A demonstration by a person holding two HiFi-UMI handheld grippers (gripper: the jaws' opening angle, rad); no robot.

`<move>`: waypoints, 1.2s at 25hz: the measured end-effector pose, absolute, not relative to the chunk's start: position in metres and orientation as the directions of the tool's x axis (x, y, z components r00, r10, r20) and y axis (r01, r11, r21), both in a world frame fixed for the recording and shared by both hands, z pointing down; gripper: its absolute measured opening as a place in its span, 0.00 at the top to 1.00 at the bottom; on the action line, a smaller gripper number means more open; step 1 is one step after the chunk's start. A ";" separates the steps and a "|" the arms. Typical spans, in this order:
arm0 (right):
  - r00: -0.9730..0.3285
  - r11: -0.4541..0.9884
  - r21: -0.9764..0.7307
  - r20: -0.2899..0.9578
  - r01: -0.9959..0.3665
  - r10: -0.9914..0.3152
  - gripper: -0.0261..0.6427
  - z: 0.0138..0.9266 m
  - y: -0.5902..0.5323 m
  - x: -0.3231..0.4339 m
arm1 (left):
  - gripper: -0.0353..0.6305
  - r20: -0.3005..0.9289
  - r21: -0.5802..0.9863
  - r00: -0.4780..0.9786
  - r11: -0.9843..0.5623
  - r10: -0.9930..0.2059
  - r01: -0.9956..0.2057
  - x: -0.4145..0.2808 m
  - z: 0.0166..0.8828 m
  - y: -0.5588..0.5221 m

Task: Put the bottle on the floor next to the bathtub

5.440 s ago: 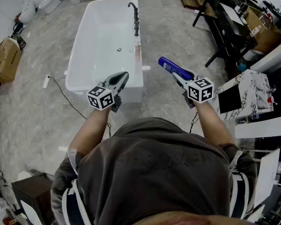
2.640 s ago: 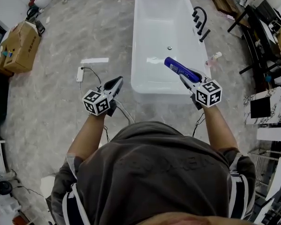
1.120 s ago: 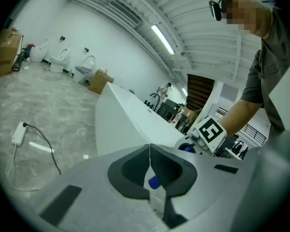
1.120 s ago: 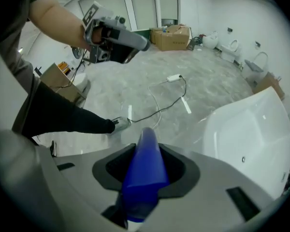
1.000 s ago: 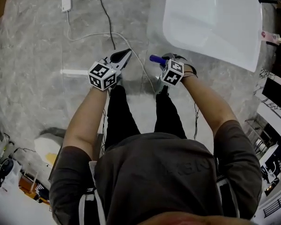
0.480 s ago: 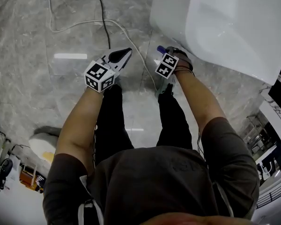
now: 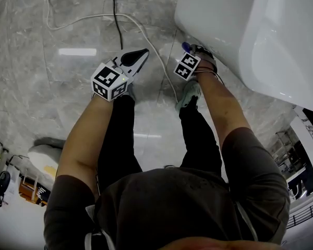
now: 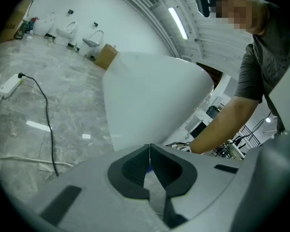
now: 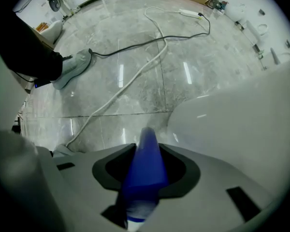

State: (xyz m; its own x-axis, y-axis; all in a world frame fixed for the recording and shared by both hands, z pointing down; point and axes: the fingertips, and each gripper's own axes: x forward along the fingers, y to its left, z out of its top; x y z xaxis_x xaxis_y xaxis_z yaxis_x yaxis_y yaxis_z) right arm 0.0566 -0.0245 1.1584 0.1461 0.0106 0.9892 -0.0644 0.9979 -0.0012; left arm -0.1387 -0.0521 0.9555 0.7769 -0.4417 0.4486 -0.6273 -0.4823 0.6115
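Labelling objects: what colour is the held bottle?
The bottle is blue; right gripper view shows it best.

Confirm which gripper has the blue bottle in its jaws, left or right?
The right gripper, next to the white bathtub: its jaws are clamped on the blue plastic bottle. The left gripper has its jaws shut together on nothing.

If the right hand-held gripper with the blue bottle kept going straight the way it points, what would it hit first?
Most likely the floor: the bottle it holds would touch down first, close beside the bathtub. Depth is hard to judge, so it might brush the tub.
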 end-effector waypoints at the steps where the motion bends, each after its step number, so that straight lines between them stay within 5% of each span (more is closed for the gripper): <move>1: 0.151 0.998 0.005 0.989 -0.062 0.004 0.76 1.163 -0.026 0.055 | 0.94 0.448 0.613 0.778 -0.482 -0.441 -0.626 -0.138 0.958 -0.052; 19: 0.201 0.999 0.050 0.978 -0.017 -0.046 0.75 1.192 -0.038 0.047 | 0.94 0.437 0.645 0.778 -0.445 -0.452 -0.621 -0.141 0.972 -0.032; 22: 0.207 0.996 0.068 0.977 -0.062 -0.054 0.62 1.188 -0.038 0.047 | 0.94 0.435 0.648 0.779 -0.443 -0.452 -0.619 -0.139 0.967 -0.032; 30: 0.187 0.981 0.106 0.980 -0.160 -0.075 0.56 1.134 -0.030 0.057 | 0.94 0.441 0.630 0.777 -0.462 -0.449 -0.624 -0.129 0.928 -0.032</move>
State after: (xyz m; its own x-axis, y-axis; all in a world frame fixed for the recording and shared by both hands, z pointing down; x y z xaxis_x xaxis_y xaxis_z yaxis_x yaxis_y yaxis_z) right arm 0.0568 -0.0300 1.1335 0.1865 -0.0750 0.9796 -0.1601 0.9814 0.1057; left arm -0.1287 -0.0317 0.9282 0.7772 -0.4485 0.4413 -0.6243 -0.4623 0.6297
